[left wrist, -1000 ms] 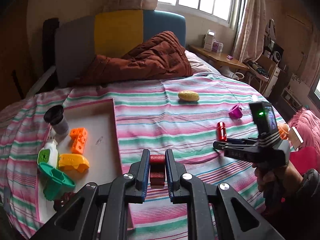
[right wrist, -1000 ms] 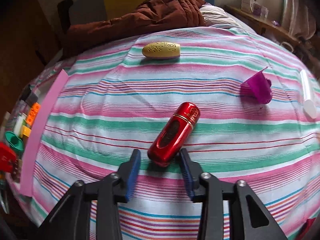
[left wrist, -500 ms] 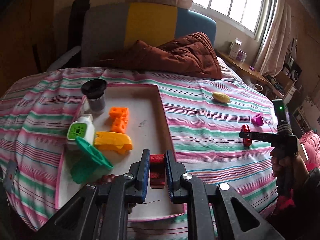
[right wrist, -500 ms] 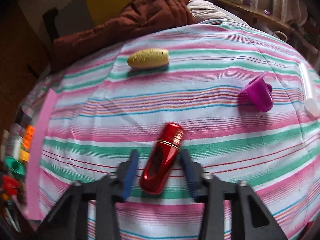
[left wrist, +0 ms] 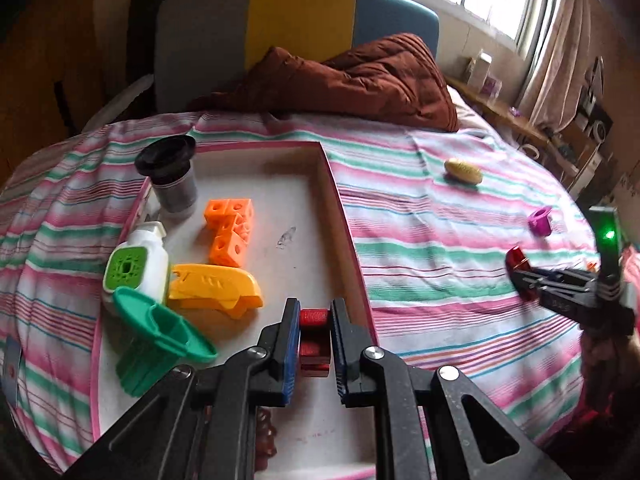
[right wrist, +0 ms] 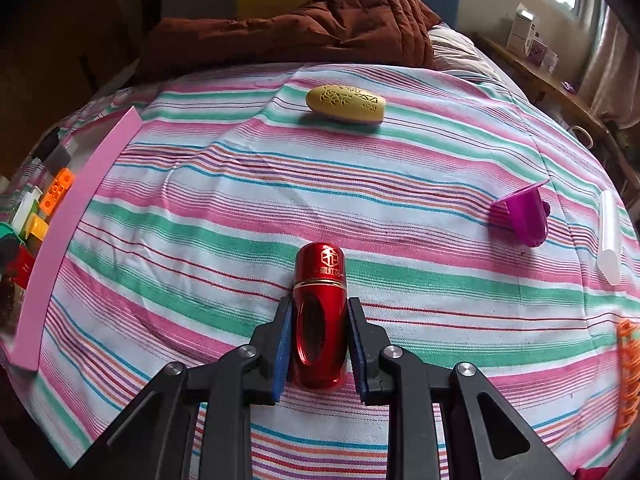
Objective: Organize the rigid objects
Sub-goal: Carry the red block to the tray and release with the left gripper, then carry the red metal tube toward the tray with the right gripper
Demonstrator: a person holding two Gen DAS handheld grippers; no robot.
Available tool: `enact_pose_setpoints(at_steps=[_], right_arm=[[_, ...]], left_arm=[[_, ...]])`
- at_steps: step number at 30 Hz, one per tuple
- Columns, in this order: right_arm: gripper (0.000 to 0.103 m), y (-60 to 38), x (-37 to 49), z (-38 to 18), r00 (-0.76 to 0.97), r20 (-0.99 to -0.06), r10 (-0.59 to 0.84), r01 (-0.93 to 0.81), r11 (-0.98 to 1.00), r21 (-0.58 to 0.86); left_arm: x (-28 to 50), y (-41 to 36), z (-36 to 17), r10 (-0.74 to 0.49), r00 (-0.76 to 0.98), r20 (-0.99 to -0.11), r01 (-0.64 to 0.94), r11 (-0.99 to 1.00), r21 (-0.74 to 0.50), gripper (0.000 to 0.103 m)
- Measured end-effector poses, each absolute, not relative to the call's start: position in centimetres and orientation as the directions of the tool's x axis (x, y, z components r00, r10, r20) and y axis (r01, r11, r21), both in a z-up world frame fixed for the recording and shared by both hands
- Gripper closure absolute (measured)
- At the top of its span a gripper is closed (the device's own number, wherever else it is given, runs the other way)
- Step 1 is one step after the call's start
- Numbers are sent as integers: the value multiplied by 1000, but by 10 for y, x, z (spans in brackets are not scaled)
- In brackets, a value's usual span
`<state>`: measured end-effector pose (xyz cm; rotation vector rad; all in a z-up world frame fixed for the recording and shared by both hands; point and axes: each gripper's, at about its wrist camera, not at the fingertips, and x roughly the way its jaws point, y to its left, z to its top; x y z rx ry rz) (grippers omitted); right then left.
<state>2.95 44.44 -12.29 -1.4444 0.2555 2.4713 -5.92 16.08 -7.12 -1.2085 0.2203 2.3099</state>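
My left gripper [left wrist: 315,322] is shut on a small red block [left wrist: 314,338] and holds it above the white tray [left wrist: 296,216] with the pink rim, near its right wall. My right gripper [right wrist: 320,316] is shut on a red metal capsule [right wrist: 320,312] with gold lettering, over the striped bedspread; it also shows in the left wrist view [left wrist: 520,276] at the right. On the bedspread lie a yellow oval case [right wrist: 346,104], a purple cup [right wrist: 524,214] on its side and a clear tube [right wrist: 609,236].
In the tray are a black-capped grey cup [left wrist: 172,176], orange cubes [left wrist: 230,230], a yellow toy [left wrist: 214,286], a white and green bottle [left wrist: 136,266] and a green funnel [left wrist: 160,338]. A brown quilt [left wrist: 352,76] lies by the headboard. An orange object [right wrist: 628,364] lies at the bedspread's right edge.
My left gripper carried the red block leftward from over the bedspread to over the tray. My right gripper closed on the red capsule, which turned in line with the fingers.
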Motion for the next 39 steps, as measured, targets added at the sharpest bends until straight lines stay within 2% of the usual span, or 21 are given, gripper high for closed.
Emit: enact_pose_setpoints(at_steps=[8,16,23,30,39], right_arm=[[77,446,31,-123,-484,-865,131,-323,-946,38],[77,444,29,-122,-483,-865,139,-319,-947,26],[77,443,28,-123,-480,-865,144,-316,-949,17],[77,444,27,-123,-478,-867,139,-310,-951,18],[77,445,26,-124,-474,-869,141,-307,-952,13]], left_arm=[[-60,160,-75,342,-491,-801,-521,-852,-44,89],[-49,144,-73,347,-505,-790,-514,-856,-47,89],[-60,130,-73,404,-483,-777,-501,-855,-134,88],[-60,126,-69,457,-452,-766,-520,-833,-189,69],[-55,107,-49,470,-503,-725,-474,-852,-223,67]])
